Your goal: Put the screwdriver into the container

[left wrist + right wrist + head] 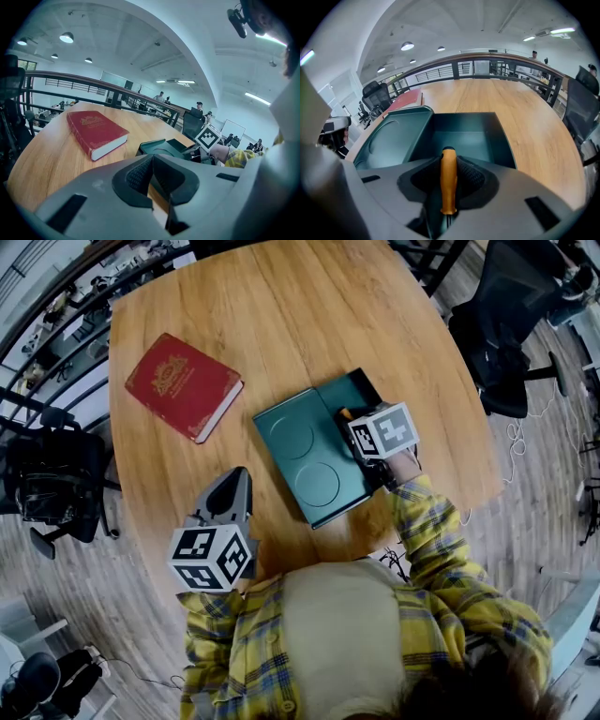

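Observation:
A dark green container lies in the middle of the round wooden table; its open compartment is at the far right end, beside a flat part with two round recesses. My right gripper hangs over that compartment, pointing steeply down, shut on the orange-handled screwdriver, whose handle end points toward the box. My left gripper rests at the table's near left, jaws shut with nothing between them, apart from the container.
A red hardcover book lies at the table's far left, also in the left gripper view. Black office chairs stand off the table at the right and left. A railing runs behind the table.

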Motion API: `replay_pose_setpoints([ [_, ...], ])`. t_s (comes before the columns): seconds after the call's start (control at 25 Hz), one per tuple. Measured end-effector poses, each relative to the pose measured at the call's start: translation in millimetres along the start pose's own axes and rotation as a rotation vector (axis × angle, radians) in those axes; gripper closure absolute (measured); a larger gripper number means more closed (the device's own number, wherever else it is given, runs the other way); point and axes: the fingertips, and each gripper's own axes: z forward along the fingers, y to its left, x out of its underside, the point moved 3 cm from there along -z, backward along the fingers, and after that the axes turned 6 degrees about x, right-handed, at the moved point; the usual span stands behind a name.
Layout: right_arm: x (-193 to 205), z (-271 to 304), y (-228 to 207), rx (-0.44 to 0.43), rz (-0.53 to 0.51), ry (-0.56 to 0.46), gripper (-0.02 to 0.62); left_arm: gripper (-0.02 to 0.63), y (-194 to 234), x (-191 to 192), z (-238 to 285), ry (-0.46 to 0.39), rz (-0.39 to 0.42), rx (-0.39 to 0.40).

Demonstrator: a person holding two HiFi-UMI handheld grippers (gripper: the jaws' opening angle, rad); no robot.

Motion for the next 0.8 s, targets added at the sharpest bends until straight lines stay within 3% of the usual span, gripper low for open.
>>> replay_pose_setpoints([
  [0.8, 0.0, 2.7, 1.0, 0.022, -0.050, -0.006, 0.426, 0.595, 1.2, 3.0, -2.2, 0.004, -0.002, -0.002],
])
